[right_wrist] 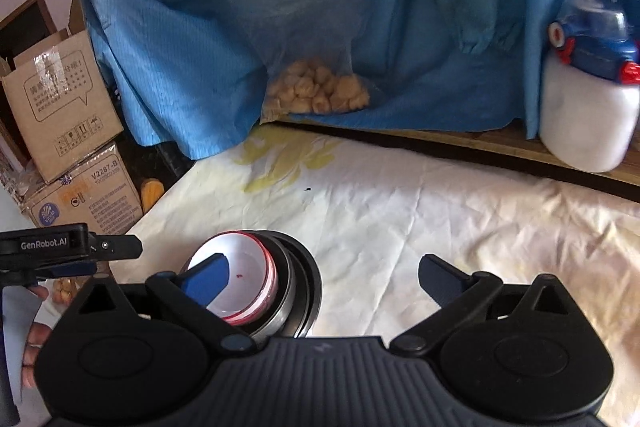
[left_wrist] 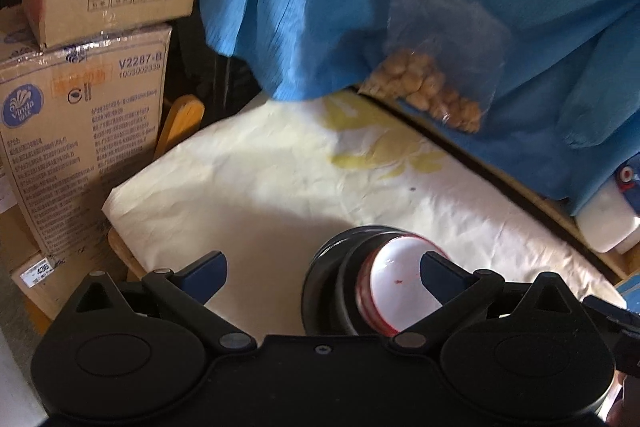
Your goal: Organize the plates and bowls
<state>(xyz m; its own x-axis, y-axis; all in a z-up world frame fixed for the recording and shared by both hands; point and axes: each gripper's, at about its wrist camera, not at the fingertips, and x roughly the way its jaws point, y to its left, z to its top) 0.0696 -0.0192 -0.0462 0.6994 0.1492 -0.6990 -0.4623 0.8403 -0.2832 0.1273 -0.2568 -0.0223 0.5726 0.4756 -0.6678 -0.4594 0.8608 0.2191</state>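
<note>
A white bowl with a red rim [left_wrist: 394, 277] [right_wrist: 244, 271] sits nested on top of a stack of dark bowls and plates [left_wrist: 324, 279] [right_wrist: 298, 283] on the cream cloth. My left gripper [left_wrist: 322, 273] is open above the cloth, its right fingertip [left_wrist: 436, 273] in front of the white bowl, nothing between the pads. My right gripper [right_wrist: 322, 277] is open too, its left fingertip [right_wrist: 210, 281] in front of the white bowl and the stack lying at its left. The left gripper's body [right_wrist: 68, 247] shows at the left edge of the right wrist view, held by a hand [right_wrist: 36, 339].
Cardboard boxes [left_wrist: 84, 131] [right_wrist: 64, 107] are stacked to the left of the table. A blue garment [left_wrist: 440, 7] [right_wrist: 320, 7] hangs at the back with a clear bag of nuts [left_wrist: 432, 91] [right_wrist: 316, 93]. A white jug with a blue lid [right_wrist: 588, 95] stands at the back right on a wooden ledge.
</note>
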